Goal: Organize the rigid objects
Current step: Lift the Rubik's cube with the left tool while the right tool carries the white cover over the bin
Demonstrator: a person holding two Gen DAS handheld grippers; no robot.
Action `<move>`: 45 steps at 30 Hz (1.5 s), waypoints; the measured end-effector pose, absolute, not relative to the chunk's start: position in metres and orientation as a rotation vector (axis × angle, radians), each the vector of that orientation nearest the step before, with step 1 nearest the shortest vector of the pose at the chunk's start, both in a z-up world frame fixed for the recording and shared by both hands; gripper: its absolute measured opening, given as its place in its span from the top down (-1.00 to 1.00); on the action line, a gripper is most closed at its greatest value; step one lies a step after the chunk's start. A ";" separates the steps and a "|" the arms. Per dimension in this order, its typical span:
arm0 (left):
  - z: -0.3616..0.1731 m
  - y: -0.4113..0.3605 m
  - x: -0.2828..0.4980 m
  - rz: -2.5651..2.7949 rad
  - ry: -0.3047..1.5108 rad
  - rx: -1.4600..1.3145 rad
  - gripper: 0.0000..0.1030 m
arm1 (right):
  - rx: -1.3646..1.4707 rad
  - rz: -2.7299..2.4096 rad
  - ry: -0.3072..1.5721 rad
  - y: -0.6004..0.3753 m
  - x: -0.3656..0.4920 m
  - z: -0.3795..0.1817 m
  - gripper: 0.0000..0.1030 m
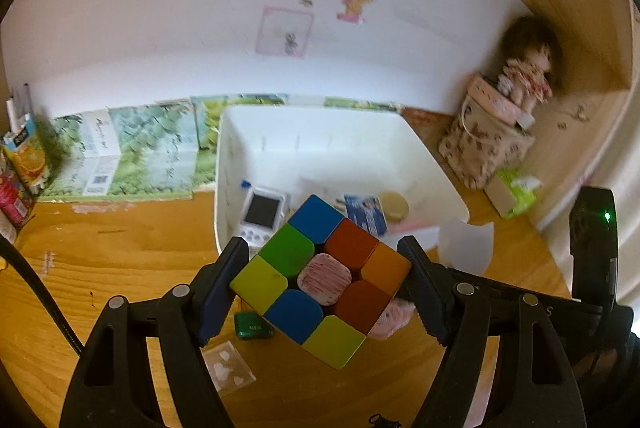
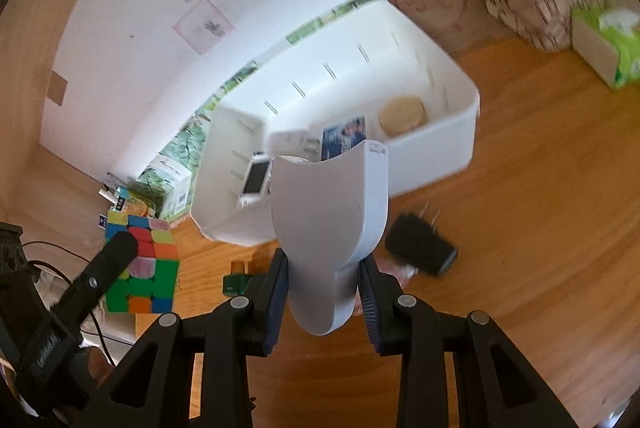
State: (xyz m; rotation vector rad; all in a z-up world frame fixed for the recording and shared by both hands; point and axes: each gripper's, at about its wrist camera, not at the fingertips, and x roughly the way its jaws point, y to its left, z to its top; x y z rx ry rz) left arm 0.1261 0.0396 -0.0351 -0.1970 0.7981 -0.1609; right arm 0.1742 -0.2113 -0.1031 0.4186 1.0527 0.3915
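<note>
Handheld console (image 1: 262, 214) and round tin (image 1: 394, 206) inside bin (image 1: 320, 120)

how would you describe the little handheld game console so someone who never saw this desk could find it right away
Start at the big white bin on the wooden desk by the wall. The handheld game console leans in its left front corner. It is the only white gadget with a dark screen and small buttons; its neighbours are a blue card and a round tan lid.

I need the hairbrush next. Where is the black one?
In the right wrist view, the black hairbrush lies on the wooden table, right of the held white scoop, just in front of the white bin.
</note>
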 end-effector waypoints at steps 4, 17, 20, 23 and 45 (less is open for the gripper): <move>-0.024 0.041 0.131 -0.117 0.763 -0.210 -0.53 | 0.397 0.429 1.017 -0.216 0.186 -0.095 0.35; -0.011 0.028 0.155 0.006 0.709 -0.247 -0.54 | 0.381 0.549 0.944 -0.229 0.231 -0.086 0.35; -0.016 0.027 0.164 0.043 0.713 -0.261 -0.54 | 0.398 0.579 0.928 -0.232 0.239 -0.088 0.35; -0.024 0.026 0.177 0.087 0.727 -0.277 -0.54 | 0.393 0.598 0.902 -0.231 0.246 -0.088 0.34; -0.055 0.020 0.245 0.199 0.772 -0.280 -0.54 | 0.070 0.638 0.682 -0.193 0.275 -0.106 0.33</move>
